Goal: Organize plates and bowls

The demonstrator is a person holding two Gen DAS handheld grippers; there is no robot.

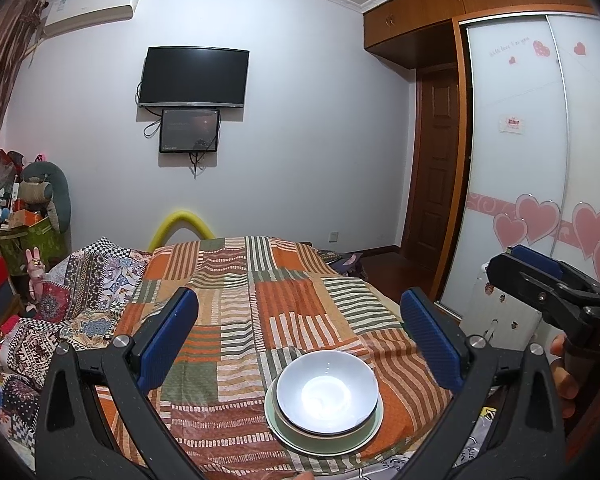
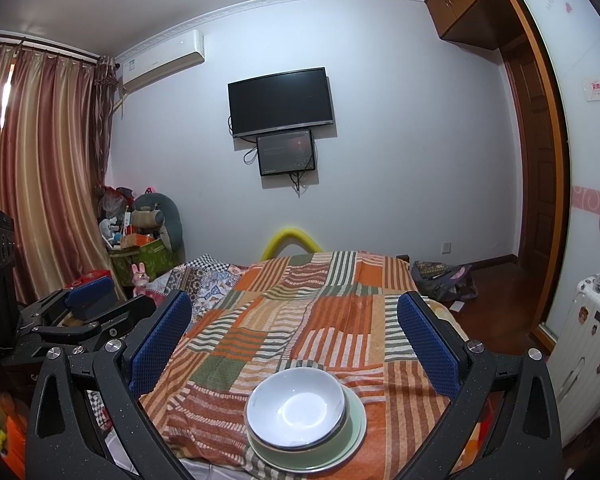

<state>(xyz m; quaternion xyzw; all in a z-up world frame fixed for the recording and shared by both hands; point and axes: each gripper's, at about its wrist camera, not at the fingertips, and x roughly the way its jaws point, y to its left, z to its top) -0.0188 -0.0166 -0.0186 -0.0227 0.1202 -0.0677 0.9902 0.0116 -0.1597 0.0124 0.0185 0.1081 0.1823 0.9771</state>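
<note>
A white bowl (image 1: 327, 392) (image 2: 295, 407) sits nested in a stack on a pale green plate (image 1: 360, 438) (image 2: 354, 436), on the striped patchwork cloth (image 1: 239, 320) (image 2: 300, 320) near its front edge. My left gripper (image 1: 300, 312) is open and held above and behind the stack, nothing between its blue pads. My right gripper (image 2: 293, 314) is open too, raised over the stack and empty. In the left wrist view the right gripper's fingers (image 1: 532, 264) show at the right edge. The left gripper's fingers (image 2: 87, 292) show at the left in the right wrist view.
A patterned quilt (image 1: 79, 292) lies left of the striped cloth. Boxes, toys and a green bin (image 2: 147, 260) crowd the left corner by the curtain (image 2: 39, 180). A white suitcase (image 2: 588, 344) and sliding wardrobe doors (image 1: 540, 160) stand on the right. A bag (image 2: 444, 276) lies on the floor.
</note>
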